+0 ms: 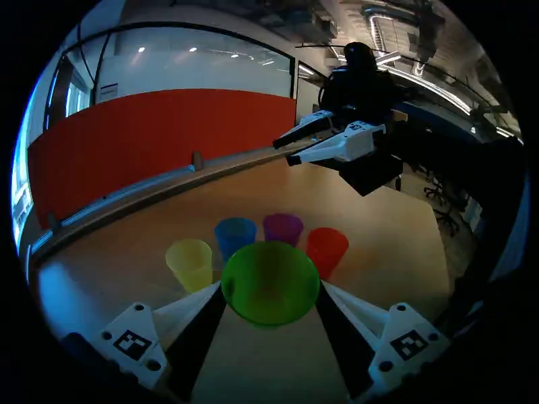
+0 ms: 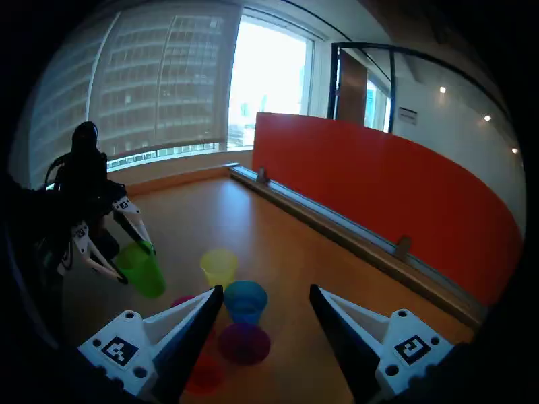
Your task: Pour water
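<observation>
A translucent green cup (image 1: 269, 283) is clamped between the fingers of my left gripper (image 1: 269, 288), tilted so that I look into its mouth. Just beyond it, a yellow cup (image 1: 190, 262), a blue cup (image 1: 234, 236), a purple cup (image 1: 283, 227) and a red cup (image 1: 327, 249) stand in a row on the wooden table (image 1: 384, 222). My right gripper (image 1: 283, 153) hovers open above the far side. In the right gripper view, the right gripper (image 2: 266, 296) is open over the blue cup (image 2: 245, 299) and purple cup (image 2: 244, 342). There the left gripper (image 2: 136, 265) holds the green cup (image 2: 145, 277).
An orange partition (image 1: 155, 141) with a low rail runs along the table's far edge. Large windows (image 2: 269, 81) lie beyond the table. In the right gripper view the yellow cup (image 2: 219, 266) stands farther off and the red cup (image 2: 202, 374) is partly hidden behind a finger.
</observation>
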Demonstrator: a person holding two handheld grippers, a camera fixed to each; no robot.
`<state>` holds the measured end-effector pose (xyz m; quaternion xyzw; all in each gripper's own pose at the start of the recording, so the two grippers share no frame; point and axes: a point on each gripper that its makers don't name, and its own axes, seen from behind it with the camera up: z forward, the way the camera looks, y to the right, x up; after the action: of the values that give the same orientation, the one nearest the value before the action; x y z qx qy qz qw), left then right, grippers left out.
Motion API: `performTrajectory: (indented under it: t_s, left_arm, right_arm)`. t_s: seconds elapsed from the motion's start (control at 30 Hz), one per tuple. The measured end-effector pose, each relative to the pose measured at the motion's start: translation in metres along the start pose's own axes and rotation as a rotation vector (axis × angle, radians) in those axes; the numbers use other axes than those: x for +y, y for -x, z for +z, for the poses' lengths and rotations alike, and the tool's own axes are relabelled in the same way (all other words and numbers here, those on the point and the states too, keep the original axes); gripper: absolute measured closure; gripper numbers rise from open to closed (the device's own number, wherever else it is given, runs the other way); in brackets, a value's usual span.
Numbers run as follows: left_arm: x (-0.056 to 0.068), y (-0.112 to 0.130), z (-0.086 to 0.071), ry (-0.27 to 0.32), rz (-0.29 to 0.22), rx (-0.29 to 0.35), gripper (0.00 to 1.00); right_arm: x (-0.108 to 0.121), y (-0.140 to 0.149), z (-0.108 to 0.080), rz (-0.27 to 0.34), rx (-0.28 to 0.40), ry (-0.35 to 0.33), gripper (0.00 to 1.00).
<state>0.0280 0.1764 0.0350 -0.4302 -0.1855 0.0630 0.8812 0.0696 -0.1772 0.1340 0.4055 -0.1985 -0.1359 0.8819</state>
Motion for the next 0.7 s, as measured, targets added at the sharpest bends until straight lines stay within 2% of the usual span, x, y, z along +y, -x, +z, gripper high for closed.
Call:
performTrajectory:
  t_s: [0.33,0.7]
  left_arm:
    - [0.003,-0.014,-0.011,-0.006,0.009,0.045,0.13]
    - [0.002,-0.030,-0.022,-0.015,0.007,0.106,0.12]
  right_arm:
    - [-0.001,0.002,0.021,0.003,-0.030,-0.040,0.00]
    - [-0.011,0.009,0.042,-0.037,-0.095,-0.100,0.01]
